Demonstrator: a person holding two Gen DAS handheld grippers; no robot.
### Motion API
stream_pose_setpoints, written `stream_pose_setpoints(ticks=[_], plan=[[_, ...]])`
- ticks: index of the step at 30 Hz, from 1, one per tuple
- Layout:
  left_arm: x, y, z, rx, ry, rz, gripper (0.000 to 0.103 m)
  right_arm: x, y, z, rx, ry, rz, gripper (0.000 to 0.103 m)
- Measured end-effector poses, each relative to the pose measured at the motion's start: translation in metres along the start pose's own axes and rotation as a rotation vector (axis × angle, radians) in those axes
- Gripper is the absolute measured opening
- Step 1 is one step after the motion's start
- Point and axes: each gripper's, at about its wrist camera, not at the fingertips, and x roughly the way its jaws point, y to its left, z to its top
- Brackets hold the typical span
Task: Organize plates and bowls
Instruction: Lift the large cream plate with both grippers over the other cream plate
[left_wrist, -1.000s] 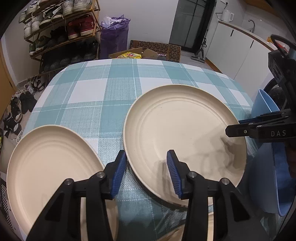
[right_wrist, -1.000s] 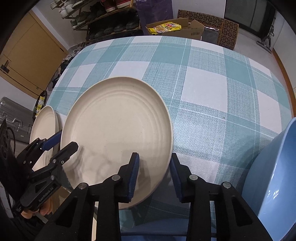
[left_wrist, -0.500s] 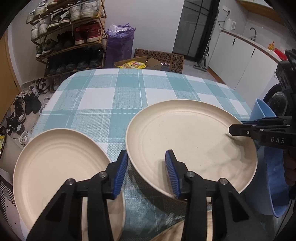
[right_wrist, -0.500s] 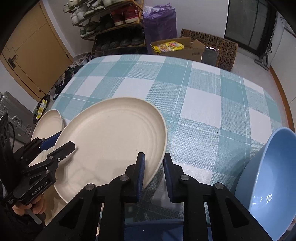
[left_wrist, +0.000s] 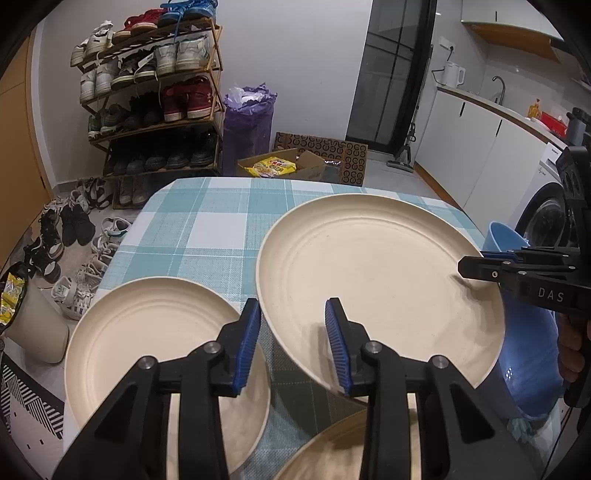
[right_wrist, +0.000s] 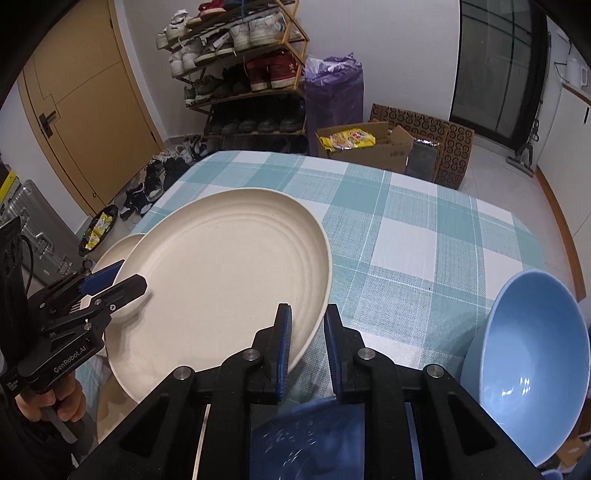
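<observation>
Table (right_wrist: 424, 236) under a teal-and-white checked cloth, shoe rack (left_wrist: 155, 96) and purple bag (left_wrist: 247, 122) against the far wall, open cardboard box (right_wrist: 373, 147) on the floor behind the table.

Large cream plate (left_wrist: 376, 280) is off the cloth, tilted, carried between both grippers. Left gripper (left_wrist: 291, 343): blue pads straddle the plate's near rim, one under, one over; its jaws have just been closing, and the rim sits between them, apparently pinched. Right gripper (right_wrist: 306, 343): jaws drawn close together, clamped on the plate's rim at the opposite side.

Left wrist view only: a second cream plate (left_wrist: 155, 354) lies flat on the cloth just left of the lifted one, partly under the left finger; the rim of a third cream plate (left_wrist: 332, 454) shows at the bottom edge, beneath the gripper. A counter with kettle and white cabinets runs along the right. The right gripper shows here side-on, biting the plate's far rim, with a blue bowl (left_wrist: 532, 362) behind it.

Right wrist view only: the blue bowl (right_wrist: 532, 369) shows its open inside at the table's right edge, tipped toward the camera. Another blue vessel (right_wrist: 306, 439) sits directly below the right gripper, mostly hidden. A wooden door stands at left. The left gripper shows with a hand (right_wrist: 48, 402) on its grip.
</observation>
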Motion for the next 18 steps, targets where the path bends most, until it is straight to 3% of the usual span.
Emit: stream_pose_setpoints(ticks=[18], plan=[[-0.072,-0.005,-0.023,0.032,-0.109,-0.004,0.033,-0.074,0.035,-0.044,-0.014,-0.135,0.013,0.018]])
